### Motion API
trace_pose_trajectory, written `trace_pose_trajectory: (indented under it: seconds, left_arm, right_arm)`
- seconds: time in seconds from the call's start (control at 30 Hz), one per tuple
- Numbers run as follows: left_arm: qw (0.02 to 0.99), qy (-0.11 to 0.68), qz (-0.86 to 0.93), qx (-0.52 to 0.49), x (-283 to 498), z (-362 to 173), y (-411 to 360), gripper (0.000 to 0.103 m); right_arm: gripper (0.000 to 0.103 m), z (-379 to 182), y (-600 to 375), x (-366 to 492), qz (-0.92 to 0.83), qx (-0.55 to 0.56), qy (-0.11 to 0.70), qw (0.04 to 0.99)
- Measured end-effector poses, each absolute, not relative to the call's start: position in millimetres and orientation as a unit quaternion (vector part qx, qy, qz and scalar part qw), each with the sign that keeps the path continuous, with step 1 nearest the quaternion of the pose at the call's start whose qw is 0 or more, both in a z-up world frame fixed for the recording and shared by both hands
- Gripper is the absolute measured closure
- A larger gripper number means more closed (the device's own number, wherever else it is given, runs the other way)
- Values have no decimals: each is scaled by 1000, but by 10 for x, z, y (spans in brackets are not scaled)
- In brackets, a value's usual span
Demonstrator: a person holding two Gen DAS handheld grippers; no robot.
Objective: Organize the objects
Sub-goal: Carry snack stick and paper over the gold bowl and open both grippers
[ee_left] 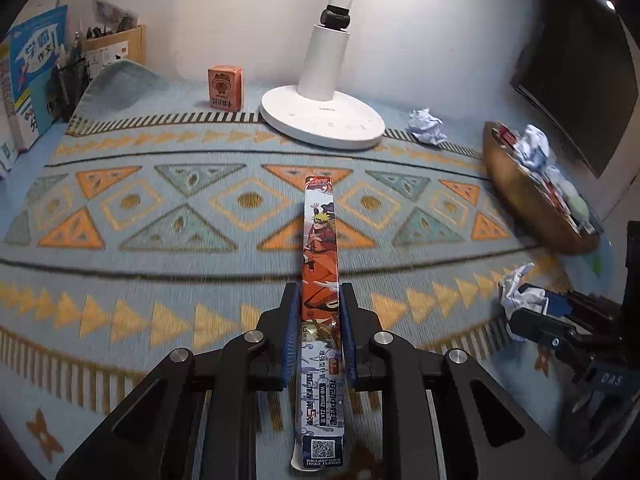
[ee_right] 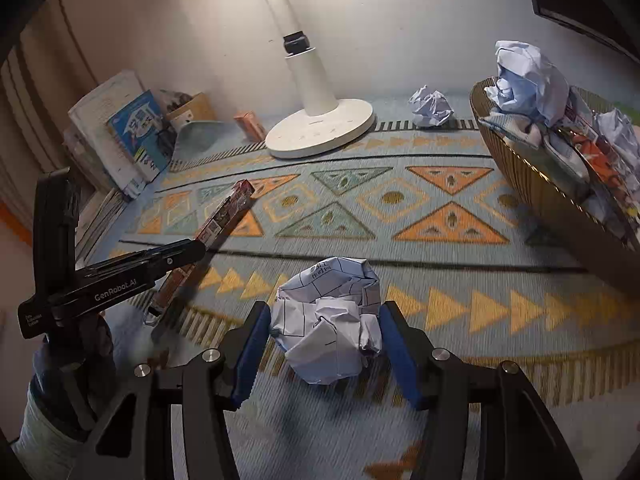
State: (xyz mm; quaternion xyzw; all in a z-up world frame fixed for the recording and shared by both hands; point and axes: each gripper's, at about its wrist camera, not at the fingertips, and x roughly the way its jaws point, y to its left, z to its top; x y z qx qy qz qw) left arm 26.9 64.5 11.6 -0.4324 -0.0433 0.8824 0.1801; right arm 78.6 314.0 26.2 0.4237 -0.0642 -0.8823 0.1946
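Observation:
A long narrow printed box (ee_left: 320,248) with an orange cartoon figure points away from me over the patterned blue mat (ee_left: 160,208). My left gripper (ee_left: 320,292) is shut on its near half, blue pads against both long sides. The right wrist view shows this box (ee_right: 228,212) sticking out of the left gripper (ee_right: 196,246) at the left. My right gripper (ee_right: 325,308) is shut on a crumpled paper ball (ee_right: 332,320) printed with a grid. From the left wrist view, the right gripper (ee_left: 532,300) and its paper ball (ee_left: 516,286) are at the right edge.
A wooden bowl (ee_right: 520,176) at the right holds crumpled papers and wrappers. A white lamp base (ee_left: 320,120) stands at the back, with a loose paper ball (ee_right: 431,106) beside it. A small orange box (ee_left: 225,88), books (ee_left: 32,72) and a pen holder (ee_left: 72,80) sit back left.

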Motion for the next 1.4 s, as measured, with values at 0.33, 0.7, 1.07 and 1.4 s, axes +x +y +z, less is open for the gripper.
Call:
trace_pose_trajectory:
  seconds: [0.33, 0.7, 1.07, 1.4]
  left_arm:
    - [171, -40, 887, -427, 434, 33, 597, 72]
    - [175, -36, 886, -427, 440, 35, 627, 68]
    - [171, -26, 888, -427, 443, 38, 665, 68]
    - [143, 0, 902, -407, 507, 135, 766, 87]
  right_arm:
    - [26, 113, 2978, 904, -875, 444, -4, 192]
    - [24, 116, 2963, 906, -877, 443, -7, 187]
    - [24, 112, 2987, 913, -876, 445, -14, 187]
    - [52, 198, 3054, 957, -888, 428, -25, 168]
